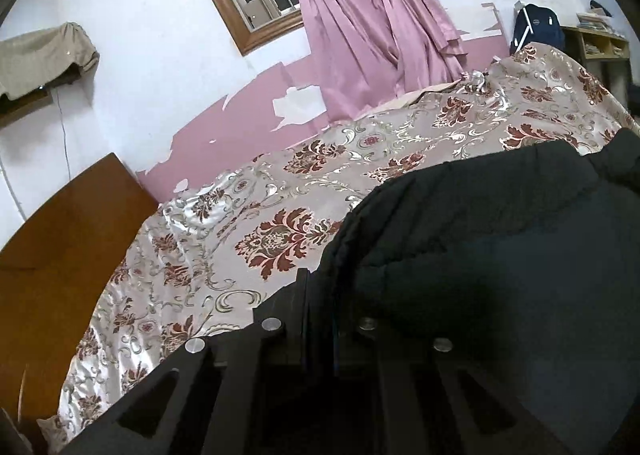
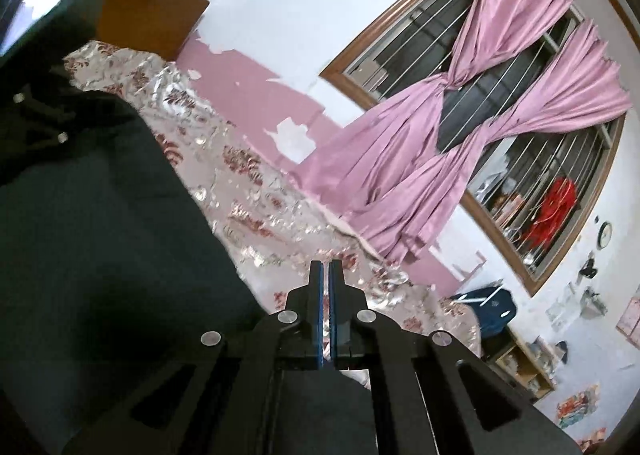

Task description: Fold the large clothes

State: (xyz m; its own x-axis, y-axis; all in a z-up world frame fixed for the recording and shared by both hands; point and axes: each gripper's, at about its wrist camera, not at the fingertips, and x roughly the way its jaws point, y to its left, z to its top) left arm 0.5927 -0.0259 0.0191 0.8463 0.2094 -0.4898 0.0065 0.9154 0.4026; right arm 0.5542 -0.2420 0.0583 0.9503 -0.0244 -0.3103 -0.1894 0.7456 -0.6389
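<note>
A large black padded jacket (image 1: 500,255) lies on the patterned bedspread (image 1: 248,215) and fills the right half of the left wrist view. My left gripper (image 1: 320,291) is shut on the jacket's edge, and the fabric drapes over and hides its right finger. In the right wrist view the same jacket (image 2: 112,223) covers the left side of the bed. My right gripper (image 2: 326,269) hovers just past the jacket's edge over the bedspread (image 2: 256,191). Its blue pads are shut, and nothing shows between them.
A brown wooden headboard (image 1: 60,255) stands at the bed's left end. The pink and white wall (image 1: 224,127) runs along the far side, with pink curtains (image 2: 460,143) over a barred window. A dark blue backpack (image 1: 538,29) and shelves (image 2: 520,367) stand beyond the bed's far end.
</note>
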